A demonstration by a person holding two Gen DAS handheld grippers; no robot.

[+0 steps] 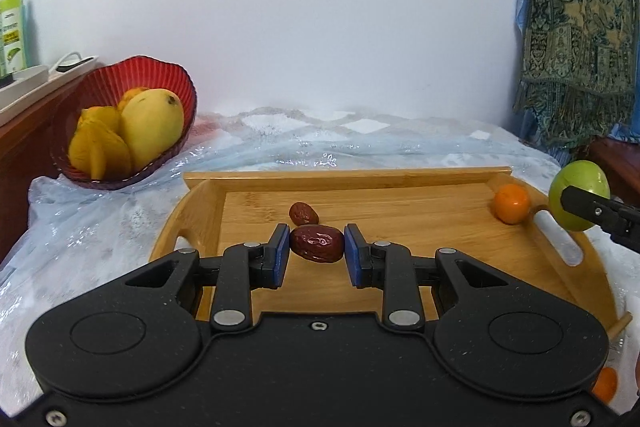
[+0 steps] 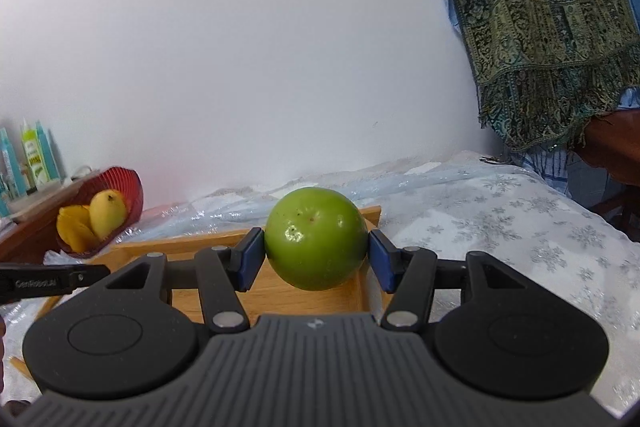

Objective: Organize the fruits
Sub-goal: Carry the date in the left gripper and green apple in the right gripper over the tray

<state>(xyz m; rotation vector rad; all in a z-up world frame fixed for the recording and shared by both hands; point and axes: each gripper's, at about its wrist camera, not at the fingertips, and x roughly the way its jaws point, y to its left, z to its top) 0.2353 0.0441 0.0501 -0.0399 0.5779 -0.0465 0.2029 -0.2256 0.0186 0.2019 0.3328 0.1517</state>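
Note:
My left gripper (image 1: 316,247) is shut on a dark red date (image 1: 317,243) and holds it just above the wooden tray (image 1: 400,227). A second date (image 1: 304,214) lies on the tray behind it. A small orange (image 1: 511,203) sits at the tray's far right corner. My right gripper (image 2: 316,255) is shut on a green apple (image 2: 316,238) and holds it over the tray's right end (image 2: 304,297). The apple also shows at the right edge of the left wrist view (image 1: 576,197). A red basket (image 1: 128,119) with a mango and yellow fruits stands at the back left.
The tray lies on a table under a pale plastic cloth (image 1: 360,135). A wooden shelf with bottles (image 1: 12,27) stands at the left. A patterned cloth (image 1: 580,27) hangs at the right. Another orange fruit (image 1: 604,383) shows at the lower right edge.

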